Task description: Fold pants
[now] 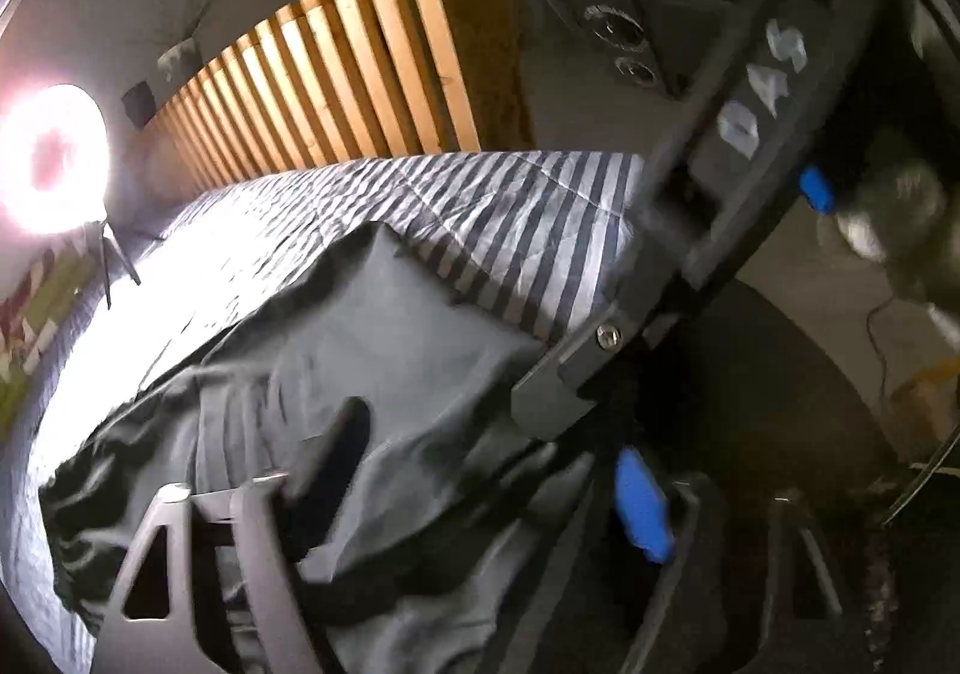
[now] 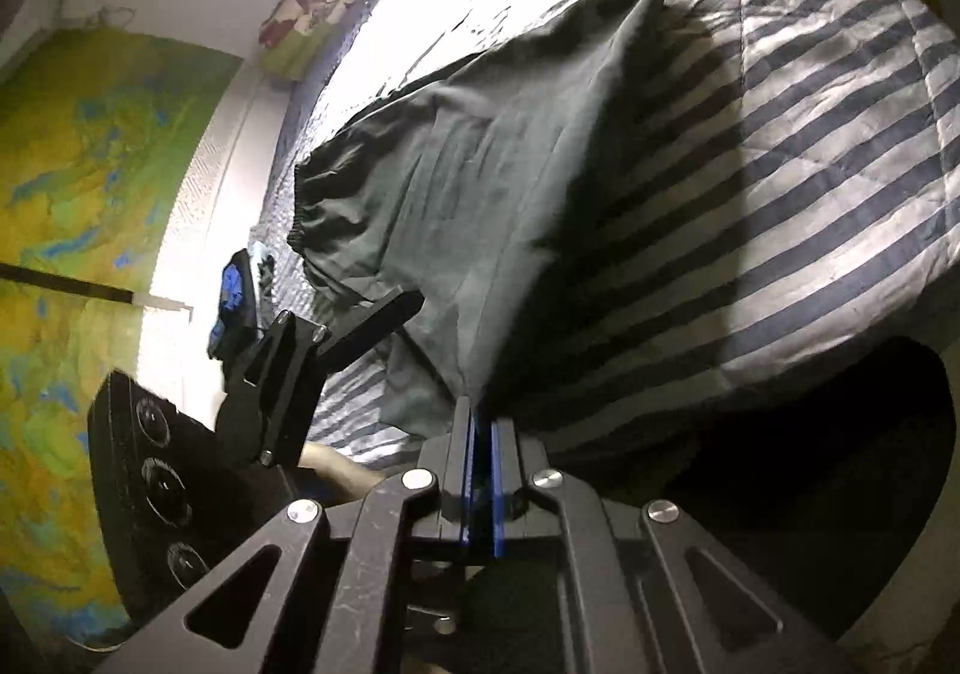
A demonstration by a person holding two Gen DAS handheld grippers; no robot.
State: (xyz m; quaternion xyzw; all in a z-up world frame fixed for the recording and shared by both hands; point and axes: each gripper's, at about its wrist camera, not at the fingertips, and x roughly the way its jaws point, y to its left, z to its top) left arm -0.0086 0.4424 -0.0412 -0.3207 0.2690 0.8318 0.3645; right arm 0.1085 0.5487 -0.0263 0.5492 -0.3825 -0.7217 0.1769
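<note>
In the left wrist view we saw the dark grey pants (image 1: 360, 362) lying on the striped bed cover (image 1: 540, 218), reaching toward the bed's near edge. Our left hand-held gripper (image 1: 474, 500) sat over the cloth with its fingers spread; blur and folds kept us from telling whether any fabric lay between them. In the right wrist view the right hand-held gripper (image 2: 483, 470) had its blue pads (image 2: 497, 494) pressed nearly together on a pinch of the pants' edge, just past the bed's near edge, and the cloth rose from there in a taut sheet toward the elastic waistband (image 2: 312, 218) further up the bed. We judged this to be a fold in progress, one end lifted. The next move would call for carrying that held end across, level with the other side, then laying it down flat.
</note>
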